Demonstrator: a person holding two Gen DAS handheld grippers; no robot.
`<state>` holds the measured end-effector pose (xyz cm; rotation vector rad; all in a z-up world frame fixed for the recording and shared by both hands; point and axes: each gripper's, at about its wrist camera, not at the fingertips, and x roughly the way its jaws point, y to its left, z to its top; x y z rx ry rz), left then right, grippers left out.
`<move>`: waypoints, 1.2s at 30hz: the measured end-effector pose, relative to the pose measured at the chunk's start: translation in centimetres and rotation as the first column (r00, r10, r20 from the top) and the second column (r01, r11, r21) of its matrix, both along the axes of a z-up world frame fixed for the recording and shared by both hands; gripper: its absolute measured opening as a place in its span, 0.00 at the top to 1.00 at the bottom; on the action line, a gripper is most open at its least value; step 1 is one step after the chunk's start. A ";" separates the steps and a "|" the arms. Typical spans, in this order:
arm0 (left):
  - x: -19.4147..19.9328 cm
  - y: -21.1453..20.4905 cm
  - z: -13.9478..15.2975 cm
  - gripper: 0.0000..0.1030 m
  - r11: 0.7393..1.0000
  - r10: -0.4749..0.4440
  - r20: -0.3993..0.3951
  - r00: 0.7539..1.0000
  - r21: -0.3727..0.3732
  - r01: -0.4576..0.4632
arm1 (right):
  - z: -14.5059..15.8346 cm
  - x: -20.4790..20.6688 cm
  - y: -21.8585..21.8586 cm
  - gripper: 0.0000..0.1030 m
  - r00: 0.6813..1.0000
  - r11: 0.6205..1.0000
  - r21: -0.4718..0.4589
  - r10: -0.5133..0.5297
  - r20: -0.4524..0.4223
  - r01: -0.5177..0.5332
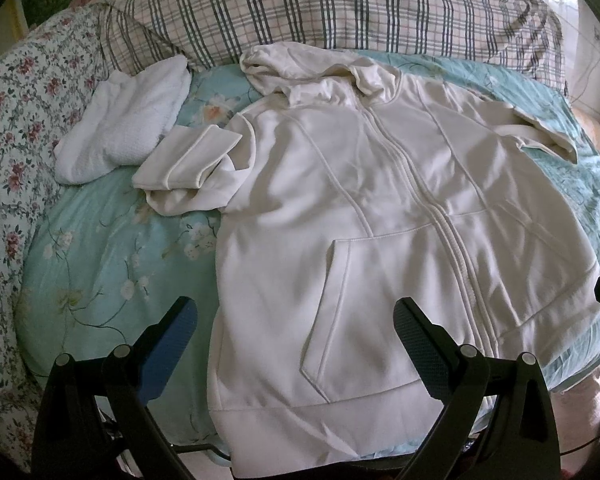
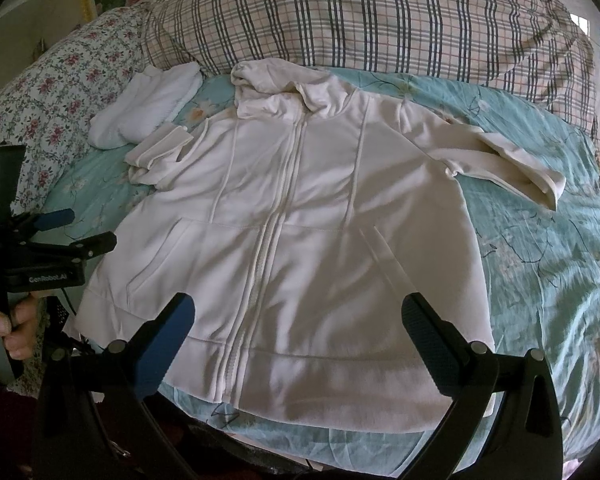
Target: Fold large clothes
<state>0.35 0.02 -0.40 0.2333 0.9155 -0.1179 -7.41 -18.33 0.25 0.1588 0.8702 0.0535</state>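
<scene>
A cream zip-up hoodie [image 1: 380, 200] [image 2: 292, 216] lies face up and spread flat on a bed, hood toward the pillows. Its left sleeve [image 1: 184, 164] [image 2: 156, 156] is bunched at the shoulder. Its right sleeve [image 2: 500, 160] [image 1: 540, 128] stretches out sideways. My left gripper [image 1: 296, 320] hovers open over the hem's left half, holding nothing. My right gripper [image 2: 300, 316] hovers open above the hem's middle, also holding nothing. In the right wrist view the left gripper [image 2: 76, 228] shows at the left edge, held by a hand [image 2: 16, 328].
A folded white garment [image 1: 124, 120] [image 2: 144, 108] lies left of the hood. A plaid pillow [image 1: 320, 12] [image 2: 360, 20] and a floral pillow [image 1: 16, 120] [image 2: 60, 92] line the bed's far side. Teal floral bedding [image 1: 100, 248] [image 2: 548, 260] surrounds the hoodie.
</scene>
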 end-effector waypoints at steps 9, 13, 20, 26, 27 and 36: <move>0.7 -0.1 -0.3 0.04 1.000 0.001 0.008 1.000 -0.026 -0.001 | 0.0 0.3 0.1 0.00 1.000 1.000 -0.001 0.000 -0.003 0.000; 0.8 -0.2 -0.4 0.04 0.999 0.001 0.007 1.000 -0.033 -0.001 | 0.0 0.4 0.1 0.00 1.000 1.000 -0.001 -0.001 -0.004 0.001; 0.9 -0.2 -0.4 0.04 0.998 0.002 0.014 1.000 -0.056 -0.001 | 0.0 0.6 0.0 0.00 1.000 1.000 -0.004 0.000 -0.004 0.000; 1.3 -0.3 -0.6 0.04 0.999 -0.002 -0.001 1.000 -0.042 0.002 | -0.2 0.6 1.3 0.00 1.000 1.000 0.000 -0.006 -0.010 0.006; 1.4 -0.3 -0.6 0.04 0.999 -0.007 -0.003 1.000 -0.044 0.007 | -0.3 0.5 -0.1 0.00 1.000 1.000 -0.001 -0.010 -0.008 0.010; 3.4 -0.5 -1.6 0.04 0.996 -0.006 -0.081 0.997 -0.087 -0.001 | -0.8 1.9 -4.0 0.07 0.989 0.996 0.012 -0.090 0.115 0.089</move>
